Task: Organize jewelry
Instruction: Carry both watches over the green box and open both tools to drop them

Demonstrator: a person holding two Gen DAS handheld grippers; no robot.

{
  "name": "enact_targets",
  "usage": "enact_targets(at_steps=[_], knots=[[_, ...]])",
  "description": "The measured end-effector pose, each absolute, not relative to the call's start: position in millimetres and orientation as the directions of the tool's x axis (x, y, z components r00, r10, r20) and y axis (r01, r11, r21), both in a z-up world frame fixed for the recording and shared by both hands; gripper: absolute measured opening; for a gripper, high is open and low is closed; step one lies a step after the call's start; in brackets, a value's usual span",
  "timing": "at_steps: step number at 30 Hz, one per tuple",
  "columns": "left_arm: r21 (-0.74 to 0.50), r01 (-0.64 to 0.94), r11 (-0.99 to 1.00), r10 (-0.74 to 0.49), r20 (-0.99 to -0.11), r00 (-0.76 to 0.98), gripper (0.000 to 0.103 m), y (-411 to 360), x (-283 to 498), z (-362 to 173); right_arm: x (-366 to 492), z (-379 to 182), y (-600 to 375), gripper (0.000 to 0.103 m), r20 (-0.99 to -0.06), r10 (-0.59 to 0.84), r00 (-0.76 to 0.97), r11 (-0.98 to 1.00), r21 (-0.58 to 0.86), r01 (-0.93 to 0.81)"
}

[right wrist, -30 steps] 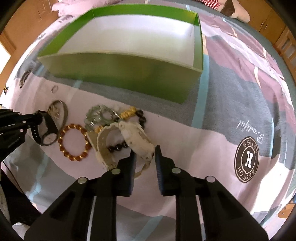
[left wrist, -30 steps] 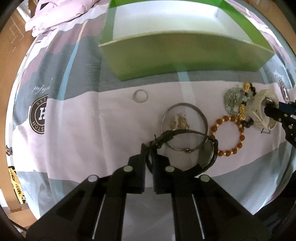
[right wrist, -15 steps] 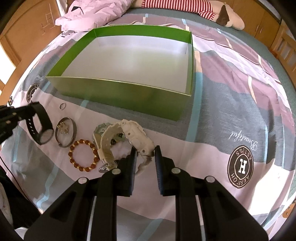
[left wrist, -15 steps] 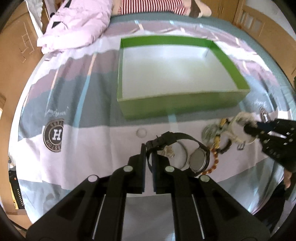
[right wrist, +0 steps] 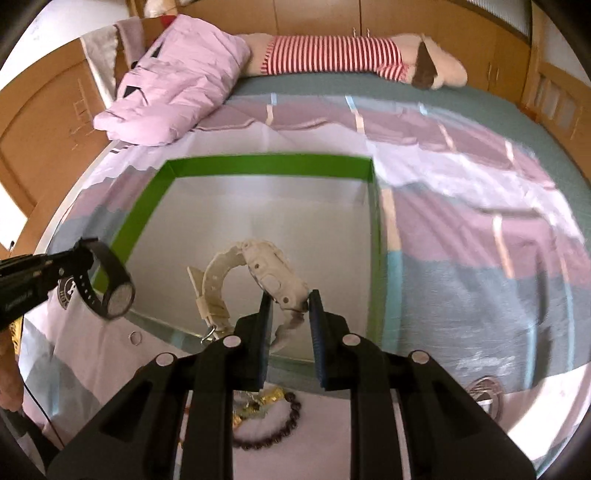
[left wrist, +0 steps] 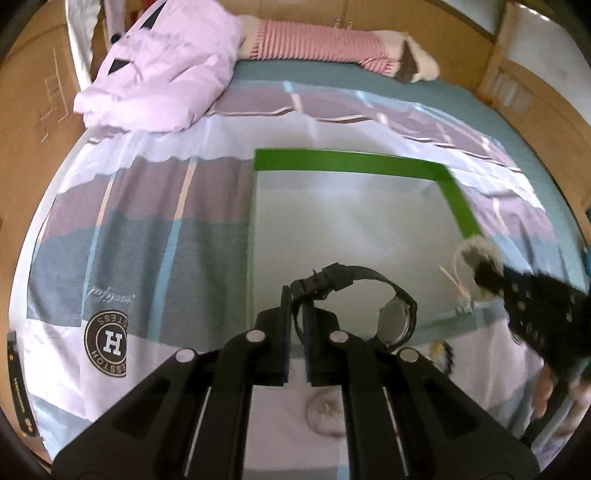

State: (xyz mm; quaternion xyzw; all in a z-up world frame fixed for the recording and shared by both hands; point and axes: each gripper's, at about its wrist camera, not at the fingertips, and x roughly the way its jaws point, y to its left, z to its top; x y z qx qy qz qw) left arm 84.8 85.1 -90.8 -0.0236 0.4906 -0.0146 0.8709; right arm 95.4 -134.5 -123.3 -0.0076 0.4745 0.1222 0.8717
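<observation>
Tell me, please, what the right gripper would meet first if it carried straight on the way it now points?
Probably the pale floor of the green box: the right gripper, holding the white watch, points into the open box, and nothing else shows ahead; depth is unclear.

The black rubbery-looking watch (left wrist: 354,295) has a matt strap and a shiny round glass face. The cream plastic watch (right wrist: 255,277) looks smooth and a little glossy (its buckle looks like metal). The green cardboard box (right wrist: 266,164) has matt green walls and a pale, smooth floor with a soft shine. The striped cloth bedsheet (left wrist: 147,221) is soft and matt. The pink puffy cloth quilt (right wrist: 177,81) is wrinkled. The dark bead bracelet (right wrist: 280,424) is shiny, with glossy gold beads. The black plastic gripper fingers (left wrist: 280,332) are matt, with shiny metal screws. The brown wooden cabinets (right wrist: 424,18) look smooth.
</observation>
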Motion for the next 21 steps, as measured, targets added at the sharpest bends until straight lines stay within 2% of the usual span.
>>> enact_targets(at_steps=[4,5,6,7,8,9,16,18,21], knots=[[-0.053,-0.003,0.999,-0.044,-0.861,0.507,0.005,81.1,95.7,-104.2,96.7,-122.8,-133.6,0.02,-0.818,0.202,0.538,0.97,0.091,-0.225],[-0.055,-0.001,0.998,-0.047,-0.862,0.505,0.008,81.1,95.4,-104.4,95.1,-121.4,-132.5,0.026,-0.816,0.186,0.547,0.972,0.071,-0.225],[-0.057,0.0,0.998,-0.049,-0.863,0.502,0.011,79.8,95.7,-105.4,93.8,-120.0,-131.8,0.038,-0.815,0.165,0.556,0.974,0.046,-0.221],[-0.056,-0.003,0.998,-0.047,-0.864,0.501,0.014,78.9,94.8,-105.6,92.5,-117.2,-132.3,0.045,-0.81,0.158,0.564,0.975,0.038,-0.219],[-0.057,-0.003,0.998,-0.048,-0.864,0.501,0.026,78.4,93.7,-105.5,89.1,-112.4,-133.3,0.051,-0.797,0.168,0.581,0.975,0.045,-0.219],[-0.057,0.0,0.998,-0.049,-0.862,0.505,0.035,77.4,92.0,-104.6,87.8,-108.2,-133.9,0.051,-0.791,0.176,0.586,0.974,0.053,-0.221],[-0.051,0.028,0.998,-0.058,-0.858,0.511,0.037,76.2,67.4,-84.0,62.4,-90.2,-138.7,0.051,-0.789,0.274,0.551,0.946,0.119,-0.301],[-0.033,0.031,0.999,-0.044,-0.864,0.502,0.046,76.0,58.6,-82.0,50.2,-97.0,-143.6,0.051,-0.812,0.292,0.506,0.936,0.134,-0.325],[0.005,0.046,0.999,-0.018,-0.881,0.473,0.05,77.1,35.9,-91.2,44.2,-116.5,-147.6,0.051,-0.87,0.262,0.417,0.939,0.13,-0.319]])
